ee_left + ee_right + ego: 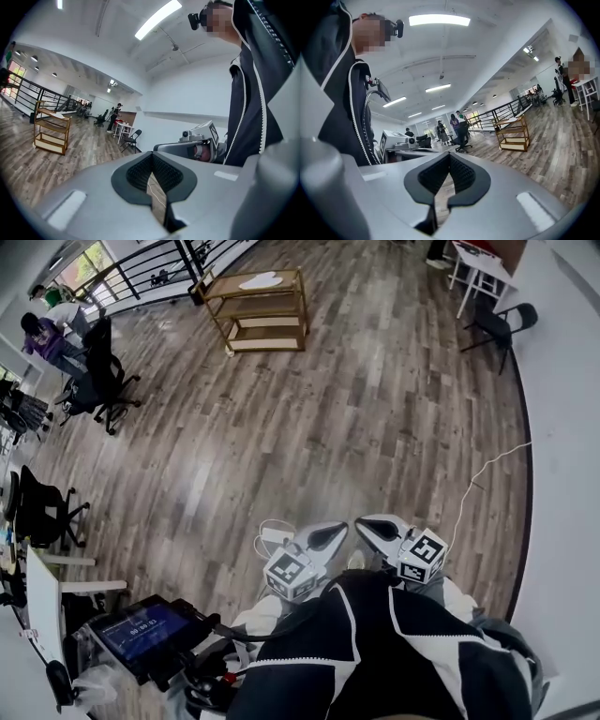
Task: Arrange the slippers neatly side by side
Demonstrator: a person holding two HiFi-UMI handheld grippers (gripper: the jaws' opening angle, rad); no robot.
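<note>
Looking down from the head view, the left grey tool (328,534) and the right grey tool (368,527) are held side by side in front of the person's dark jacket with white stripes (375,652), over the brown wooden plank floor (328,427). Each tool has a cube with black and white square marks on it. In its own view the left grey tool (151,163) is closed, with its black bumpy pads together and nothing between them. The right grey tool (449,165) is closed and empty too. No view shows where the slippers are. Far off across the floor stands a light wooden shelf cart on wheels (267,310), with a white thing on top that is too small to make out. A black metal railing (150,268) runs behind it. Black office chairs (103,381) stand at the left, near a person in a purple top (42,334). A white table (478,268) and a black folding chair (502,324) stand at the far right by the white wall. A thin white cable (483,470) lies on the floor near the right grey tool. A small dark screen with a blue picture (141,629) sits low at the left; it shows light-coloured numbers, too blurry to read. Nothing stands on the floor between the tools and the cart.
</note>
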